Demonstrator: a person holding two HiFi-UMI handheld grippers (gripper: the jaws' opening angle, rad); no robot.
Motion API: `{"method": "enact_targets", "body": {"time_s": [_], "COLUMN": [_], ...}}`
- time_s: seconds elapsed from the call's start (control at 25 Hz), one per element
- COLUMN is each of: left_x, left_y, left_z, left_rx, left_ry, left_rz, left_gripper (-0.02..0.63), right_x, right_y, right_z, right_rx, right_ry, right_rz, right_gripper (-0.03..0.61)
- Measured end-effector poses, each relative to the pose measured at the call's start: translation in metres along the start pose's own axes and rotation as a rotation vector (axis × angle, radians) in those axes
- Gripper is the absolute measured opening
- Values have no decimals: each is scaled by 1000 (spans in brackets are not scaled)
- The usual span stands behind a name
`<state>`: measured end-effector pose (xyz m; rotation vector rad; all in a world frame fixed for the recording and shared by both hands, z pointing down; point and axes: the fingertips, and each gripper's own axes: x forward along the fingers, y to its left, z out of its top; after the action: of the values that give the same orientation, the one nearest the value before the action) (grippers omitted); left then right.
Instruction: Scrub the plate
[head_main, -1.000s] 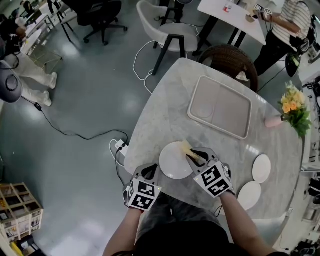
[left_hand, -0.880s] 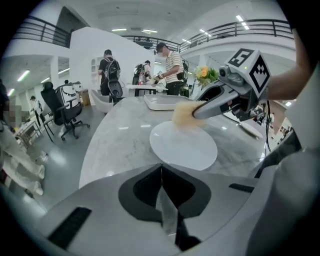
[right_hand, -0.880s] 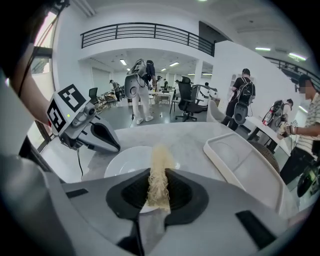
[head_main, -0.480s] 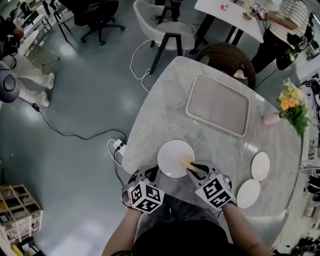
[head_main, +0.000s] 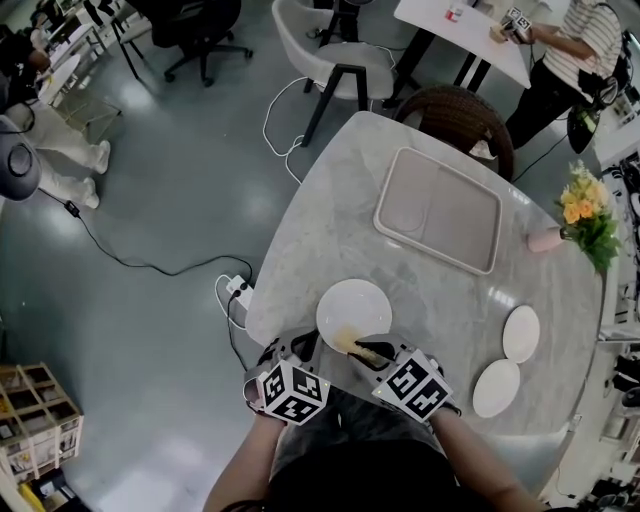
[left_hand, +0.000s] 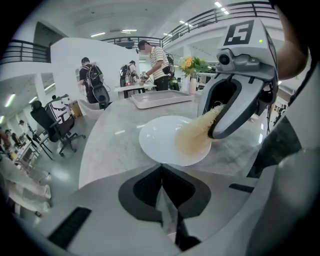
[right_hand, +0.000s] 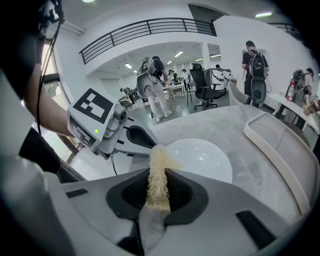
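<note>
Marble table (head_main: 330, 225): plate (head_main: 352, 303) scrubbed at near rim, scrubber (head_main: 348, 341) clamped in right gripper (head_main: 367, 351); left gripper (head_main: 297, 346) closed, empty. Centre sweep needed next.

From the head we look steeply down on the marble table (head_main: 330, 230), with the plate (head_main: 350, 305) at lower centre. Our cameras on the left gripper (head_main: 292, 348) and right gripper (head_main: 368, 352) sit close behind their jaws, low over the tabletop. Both views share the plate and tray (left_hand: 160, 98), and each catches the other gripper.

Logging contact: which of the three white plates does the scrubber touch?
The largest plate, by the near edge, under the right gripper's scrubber; both smaller plates lie apart, rightward.
</note>
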<state>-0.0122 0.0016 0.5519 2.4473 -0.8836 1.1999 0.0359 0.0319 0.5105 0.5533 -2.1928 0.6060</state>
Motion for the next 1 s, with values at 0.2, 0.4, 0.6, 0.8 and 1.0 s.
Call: {"method": "enact_targets", "body": {"time_s": [0.2,0.4,0.6,0.8,1.0], "left_x": [-1,-2,-2,-1,-2], "left_y": [0,0,0,2,1], "left_z": [0,0,0,-1,-1], "left_rx": [-2,4,1,-1,5], "left_ry": [0,4,6,7,12], "left_rz": [4,4,5,3,5], "left_gripper": [14,14,12,12,12], "right_x": [11,21,28,31,23], "right_y": [5,-2,-16,-45,-72], "right_z": [17,37,56,70,73], "right_rx": [72,101,27,-40,-134], "right_ry": [-49,-87,-105,-119,-93], "right_rz": [77,104,68,-21,-140], "right_gripper": [80,78,78,78,78]}}
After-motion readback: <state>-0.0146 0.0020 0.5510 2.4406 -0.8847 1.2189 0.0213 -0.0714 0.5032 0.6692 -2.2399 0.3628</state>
